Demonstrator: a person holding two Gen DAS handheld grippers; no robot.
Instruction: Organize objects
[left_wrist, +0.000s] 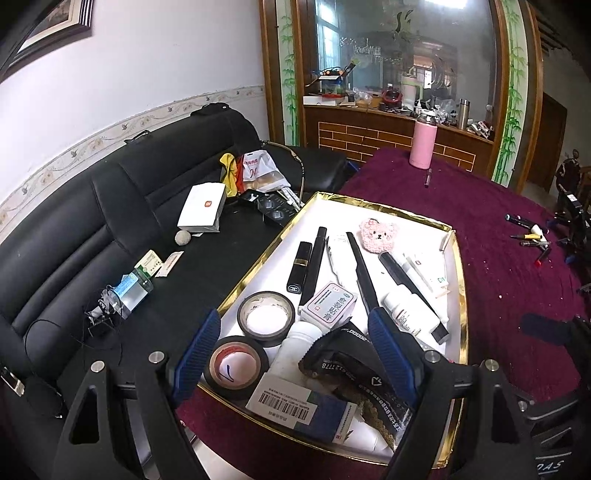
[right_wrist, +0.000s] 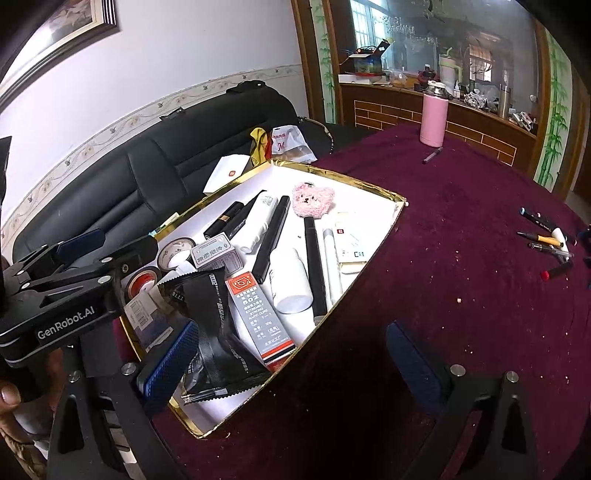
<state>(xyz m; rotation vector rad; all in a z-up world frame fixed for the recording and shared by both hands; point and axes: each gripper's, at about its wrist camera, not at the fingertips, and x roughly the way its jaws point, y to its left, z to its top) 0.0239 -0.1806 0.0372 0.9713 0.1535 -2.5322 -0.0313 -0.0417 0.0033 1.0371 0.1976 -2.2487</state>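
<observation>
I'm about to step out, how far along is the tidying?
Mostly done: the gold-rimmed white tray already holds the tape rolls, tubes and boxes. Both tongs, left and right, are open, holding nothing. Left: loose pens and the pink bottle on the maroon tablecloth.

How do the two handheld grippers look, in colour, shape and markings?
Both are black metal frames with silver bolts and triangular cut-outs. The left gripper has blue ribbed fingers; its body reads "GenRobot.AI" in white. The right gripper has blue textured fingers.

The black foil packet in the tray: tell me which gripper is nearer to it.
Left. The left gripper hangs open directly over the black foil packet; the right gripper, also open, sits beside it, over the tray's edge.
</observation>
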